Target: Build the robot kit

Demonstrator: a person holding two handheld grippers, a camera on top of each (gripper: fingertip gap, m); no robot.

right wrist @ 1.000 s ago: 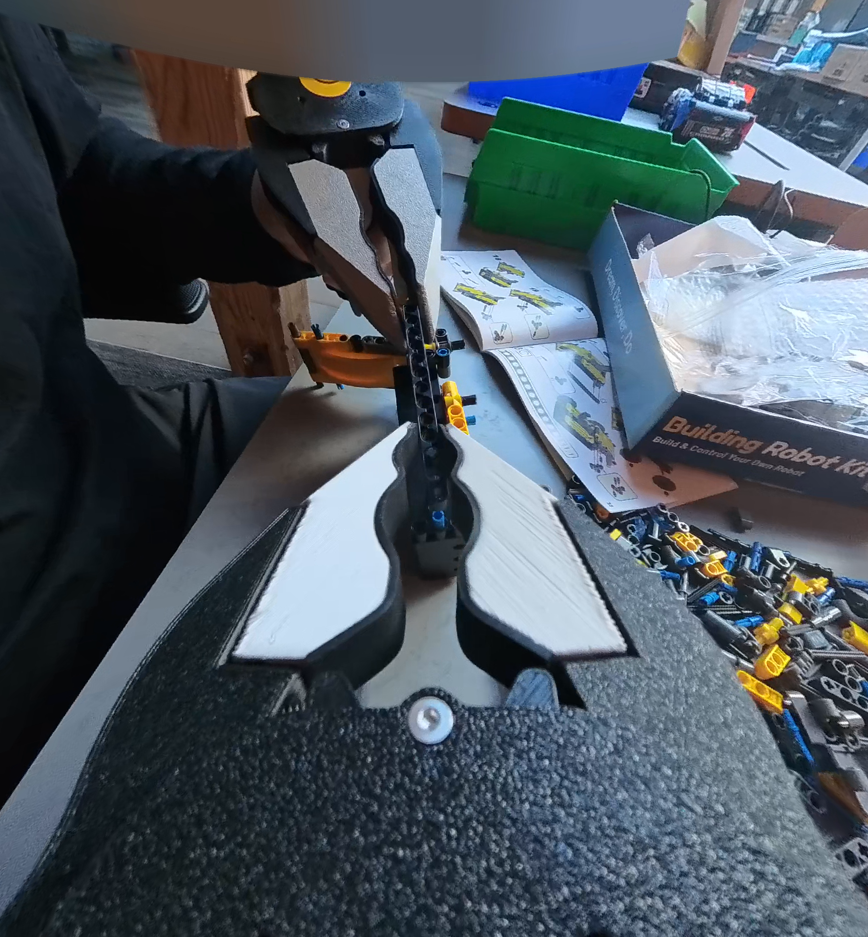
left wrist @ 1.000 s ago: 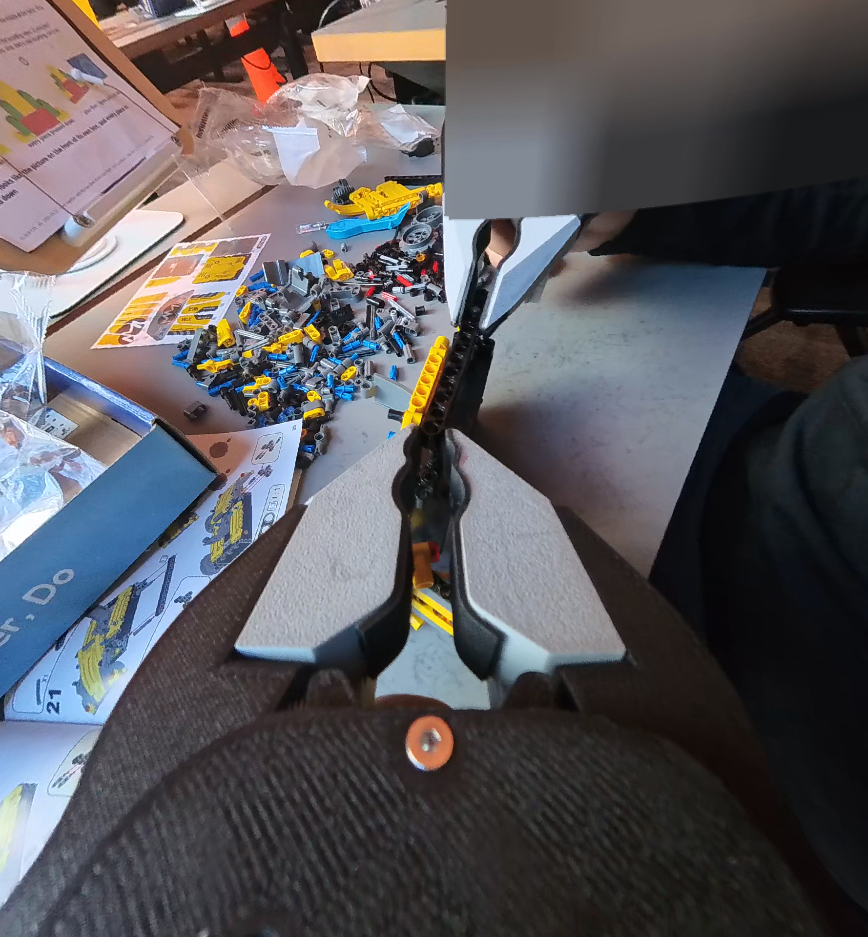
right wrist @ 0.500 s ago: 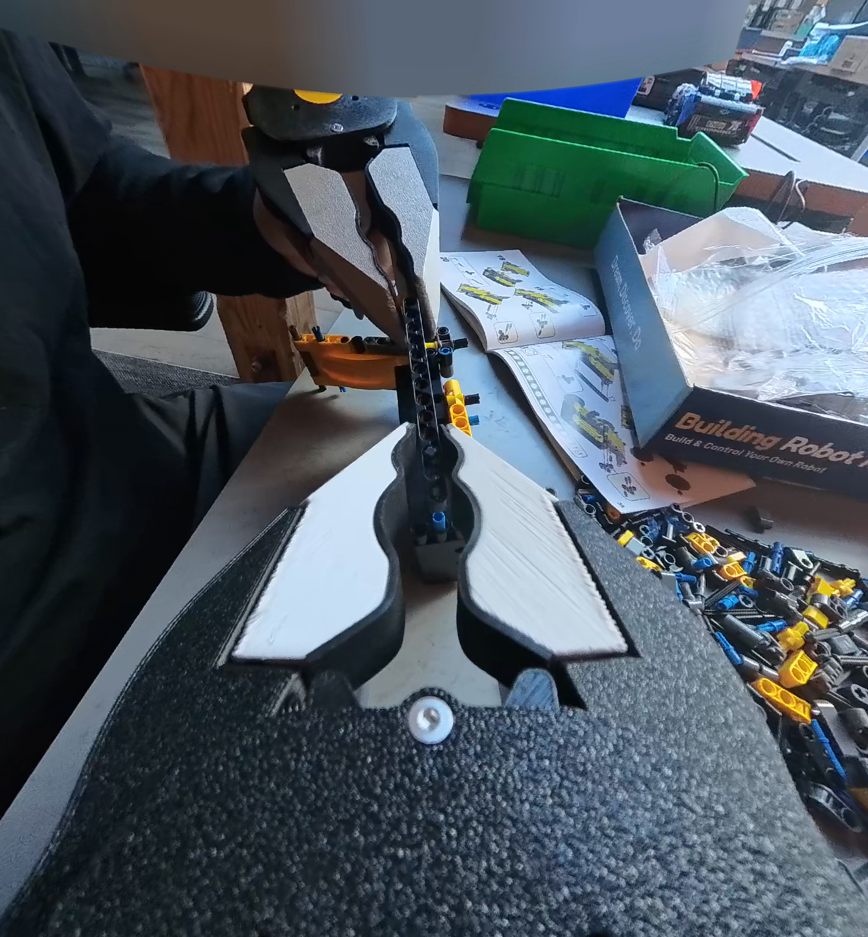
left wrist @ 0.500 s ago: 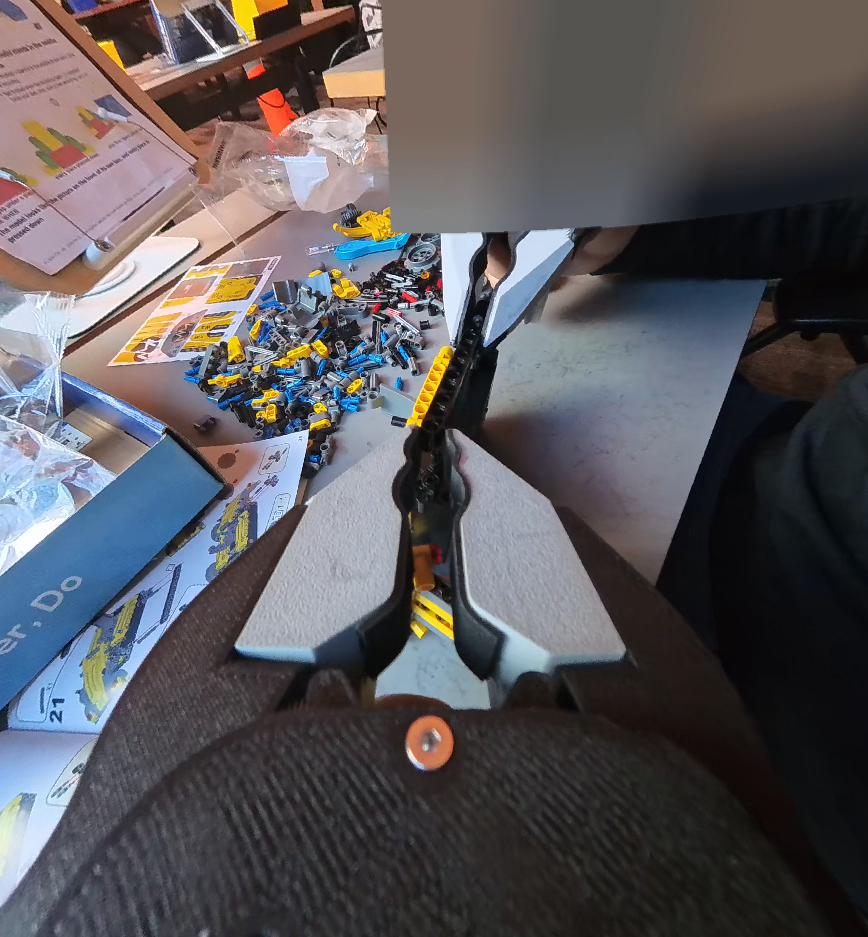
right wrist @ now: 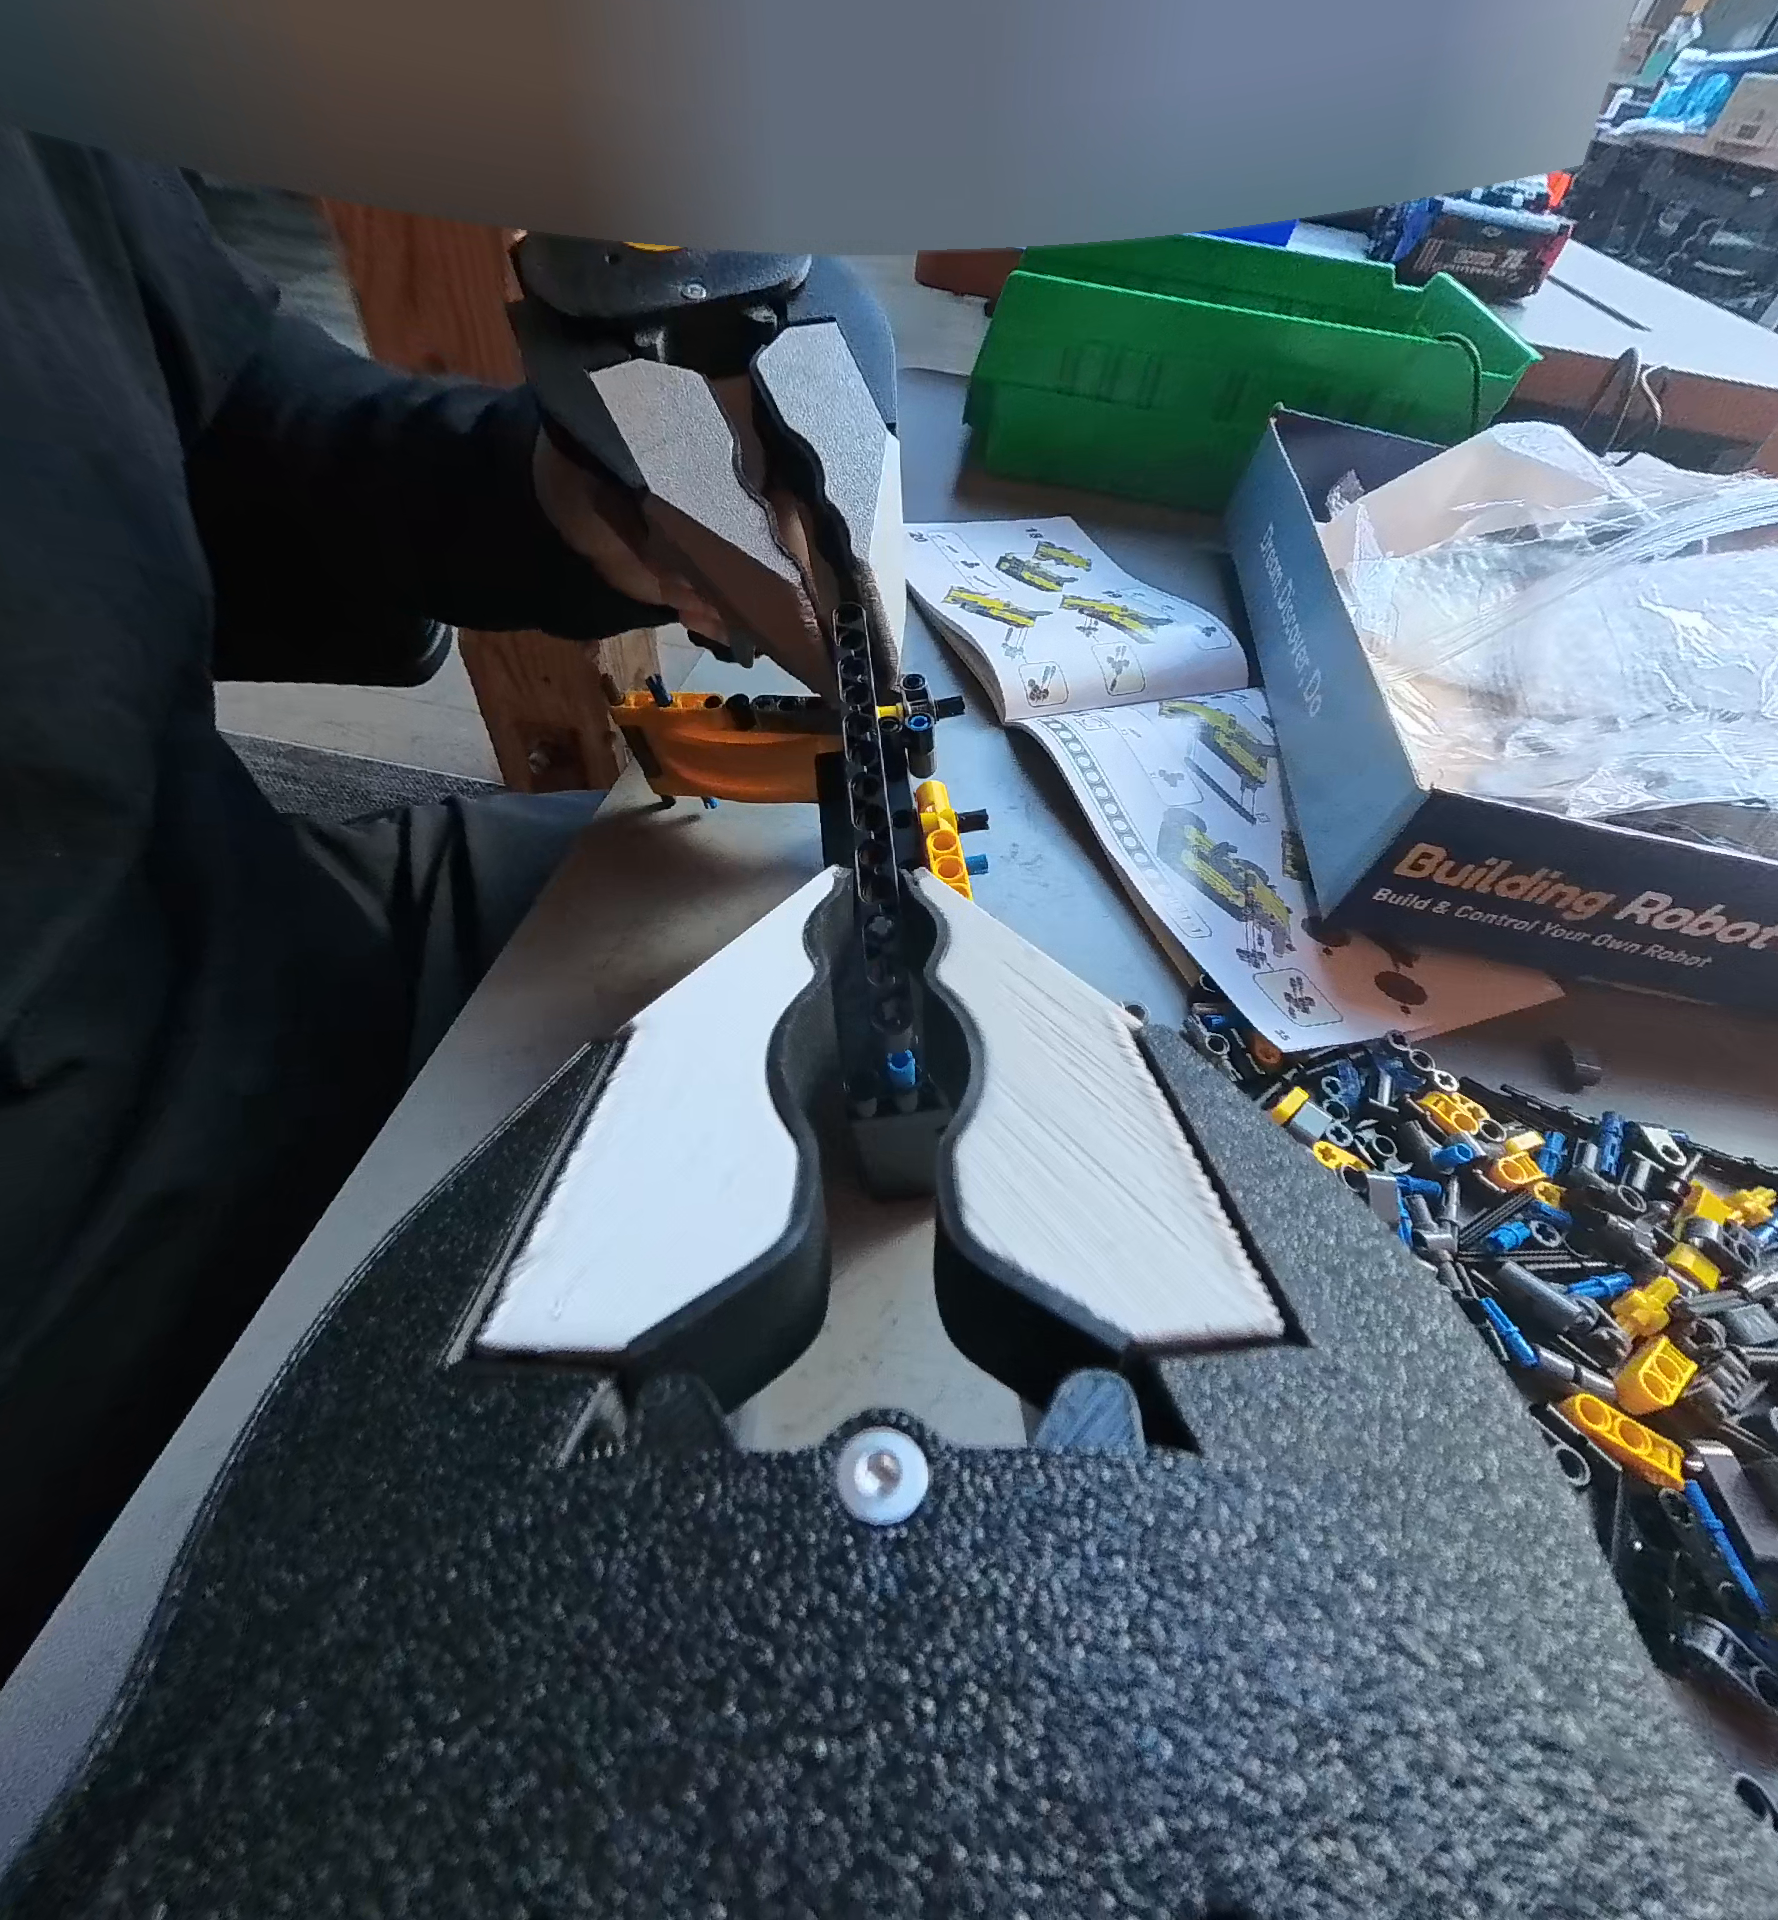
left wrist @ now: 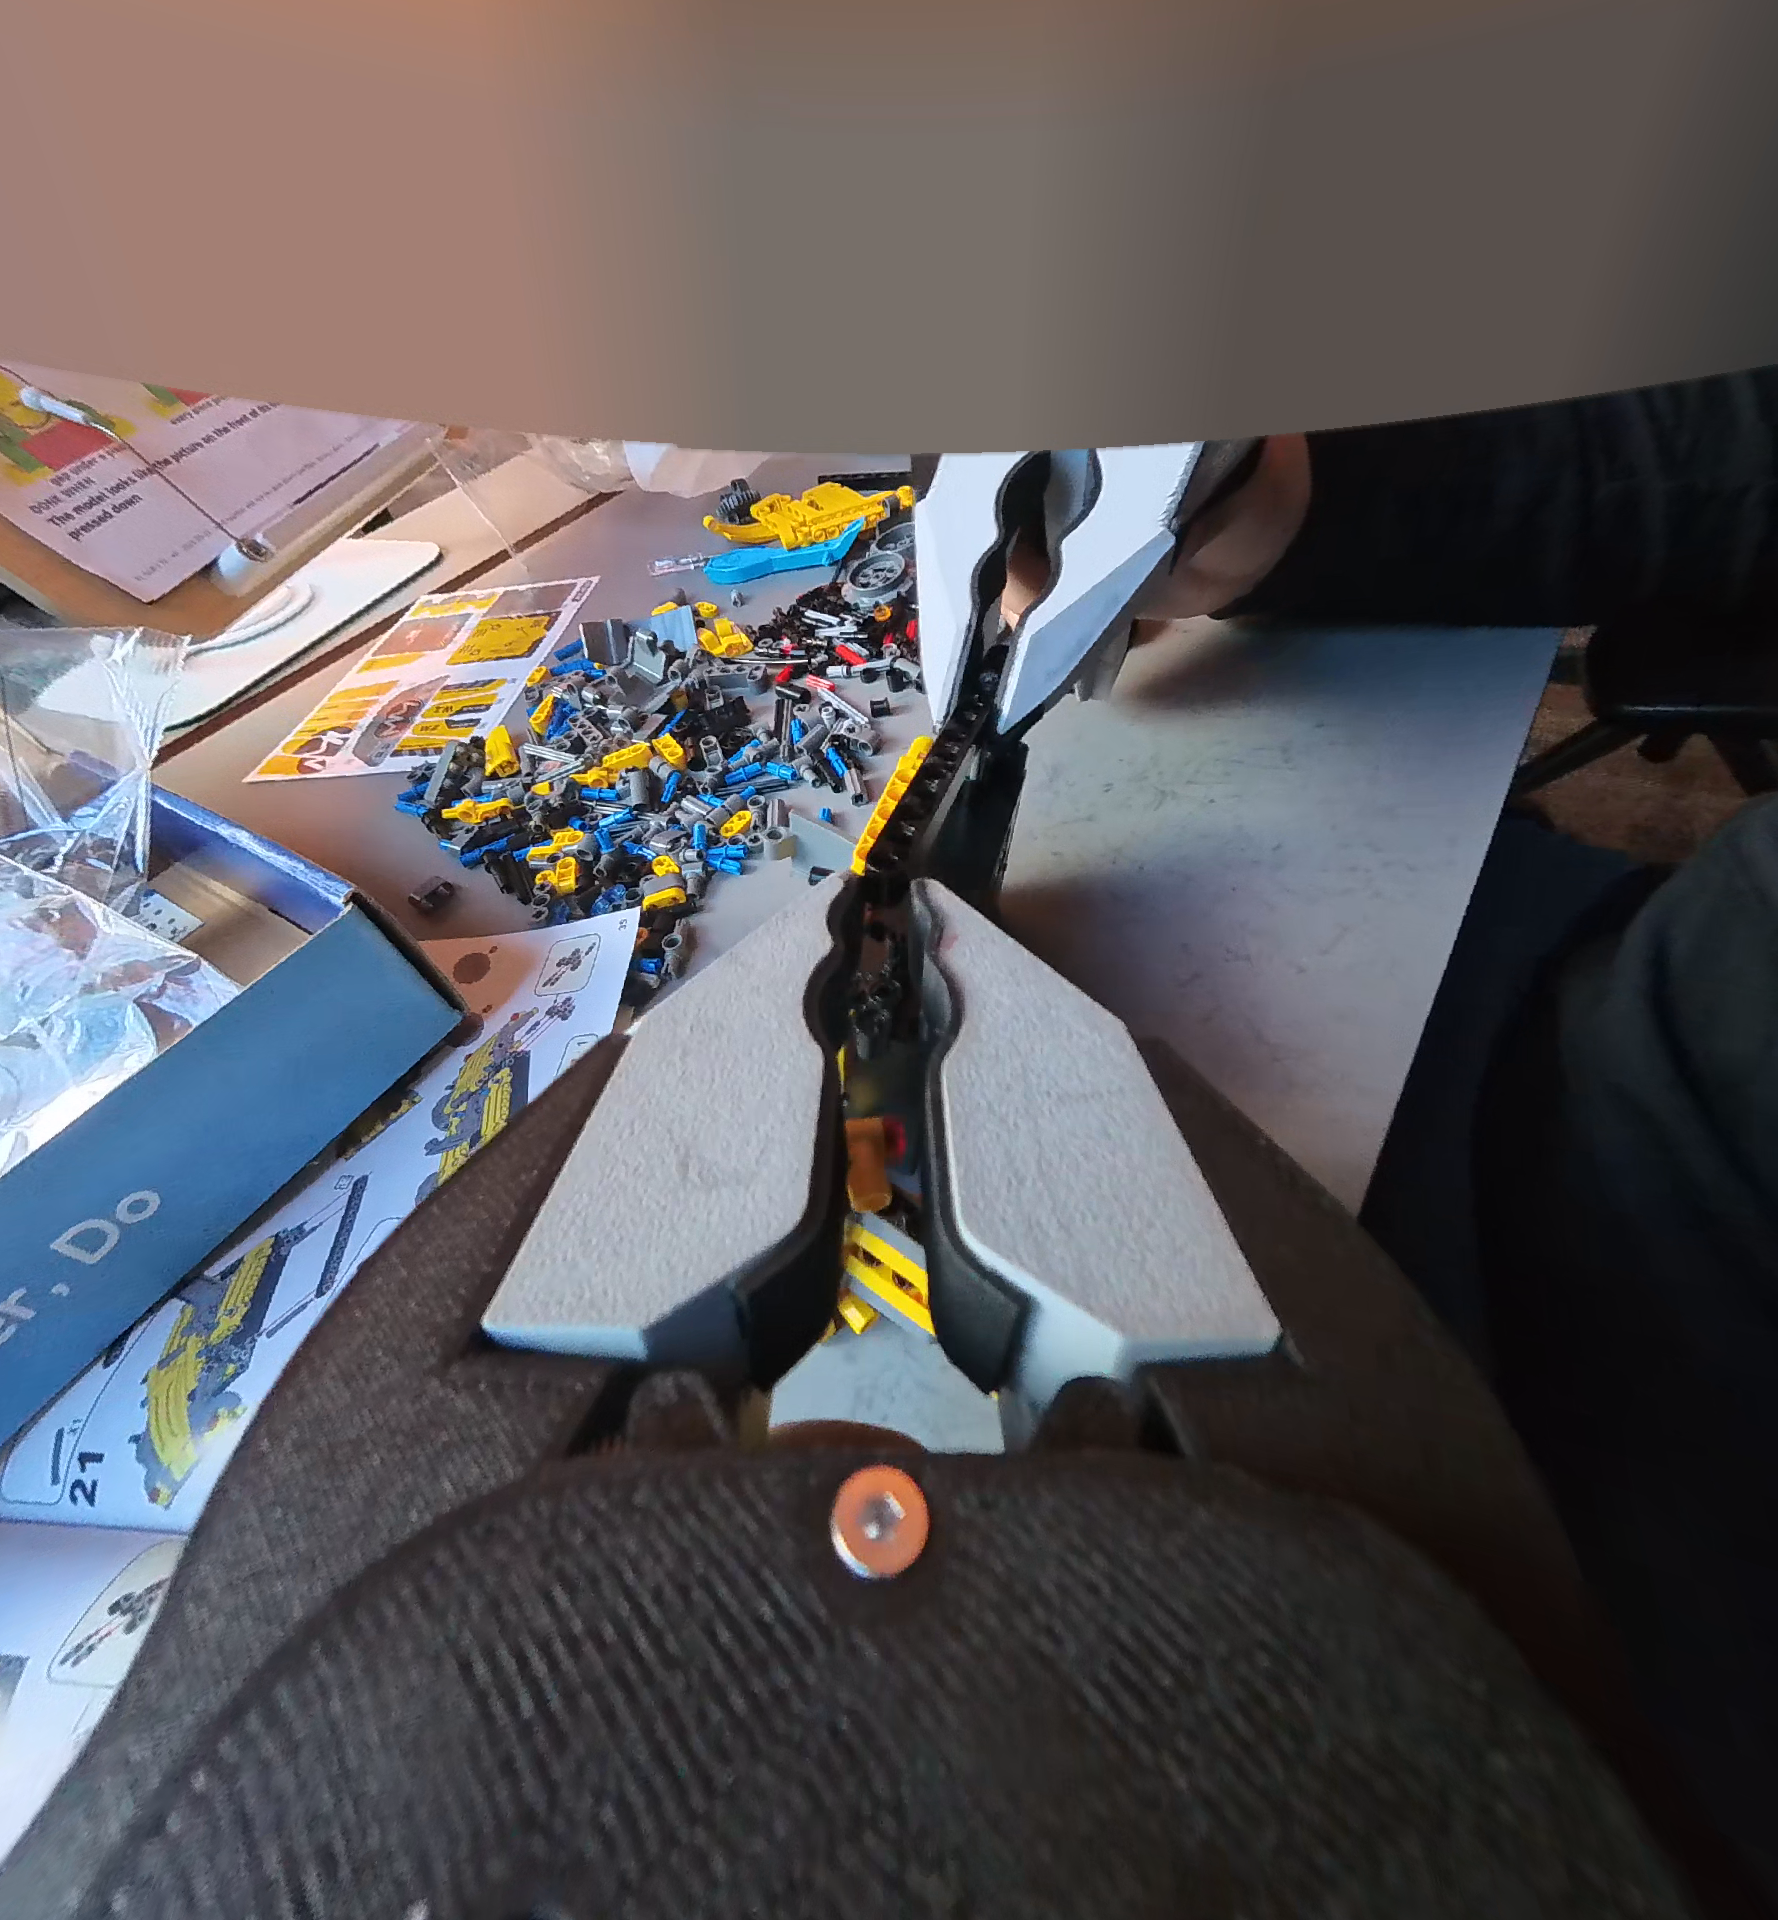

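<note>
A long black perforated beam assembly (left wrist: 918,790) with yellow pieces and an orange curved part is held above the grey table (left wrist: 1228,883) between both grippers. My left gripper (left wrist: 880,896) is shut on one end of it. My right gripper (right wrist: 874,883) is shut on the other end. The assembly also shows in the right wrist view (right wrist: 867,774). The right gripper appears far off in the left wrist view (left wrist: 984,665), and the left gripper far off in the right wrist view (right wrist: 831,634). The two point at each other.
A pile of small loose pieces (left wrist: 656,769) (right wrist: 1591,1247) lies beside the grippers. An open blue box (left wrist: 168,1091) (right wrist: 1467,894) holds plastic bags (right wrist: 1591,623). Instruction booklet (right wrist: 1124,748), sticker sheet (left wrist: 428,675), green bins (right wrist: 1228,364), a yellow and blue part-build (left wrist: 791,525). A person's dark clothing lies past the table edge (left wrist: 1436,935). Tip to tip, the grippers are about 6 cm apart.
Both grippers stay shut on the assembly. The left wrist view has tilted slightly, so the pile sits lower in the frame. The hold looks the same.
</note>
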